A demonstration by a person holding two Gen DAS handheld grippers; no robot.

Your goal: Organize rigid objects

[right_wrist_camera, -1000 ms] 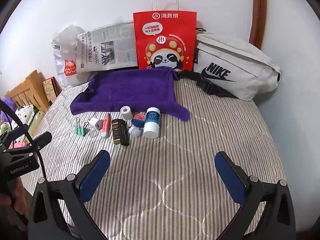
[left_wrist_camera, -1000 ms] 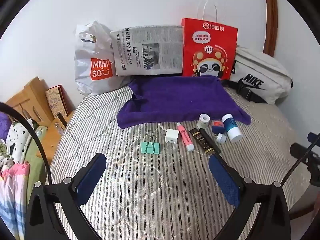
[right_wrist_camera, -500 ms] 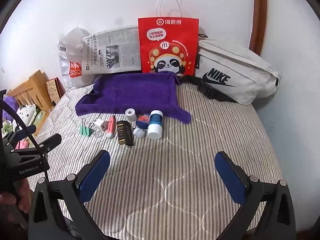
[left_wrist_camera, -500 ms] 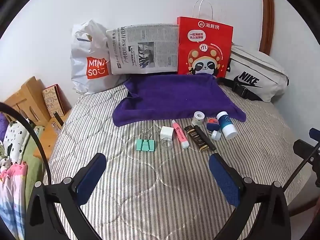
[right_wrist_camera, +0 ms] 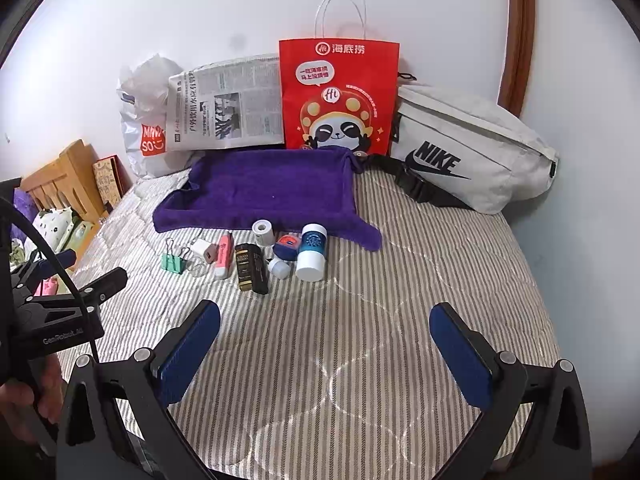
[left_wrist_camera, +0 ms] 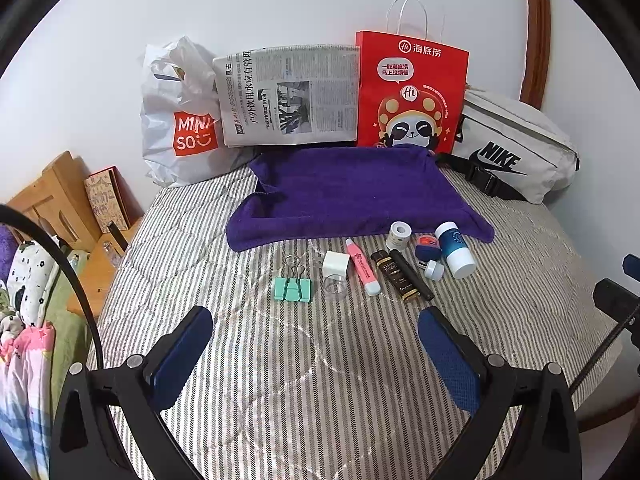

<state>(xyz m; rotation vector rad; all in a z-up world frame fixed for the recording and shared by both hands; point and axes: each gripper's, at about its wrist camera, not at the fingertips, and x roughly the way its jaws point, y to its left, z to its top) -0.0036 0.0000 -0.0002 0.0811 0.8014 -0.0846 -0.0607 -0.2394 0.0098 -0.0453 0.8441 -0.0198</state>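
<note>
Nothing looks sorted yet: the left gripper [left_wrist_camera: 316, 334] and right gripper [right_wrist_camera: 325, 330] hover spread and empty, every small item [left_wrist_camera: 292, 289] on the bed [left_wrist_camera: 320, 360] off the purple towel [left_wrist_camera: 352, 192].

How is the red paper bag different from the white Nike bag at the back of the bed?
The red bag stands upright against the wall; the Nike bag lies slumped on its side. The red bag is stiff paper with thin loop handles and a panda print; the Nike bag is soft pale fabric with a black strap and buckle. Both sit at the far edge of the bed, behind the towel.
</note>
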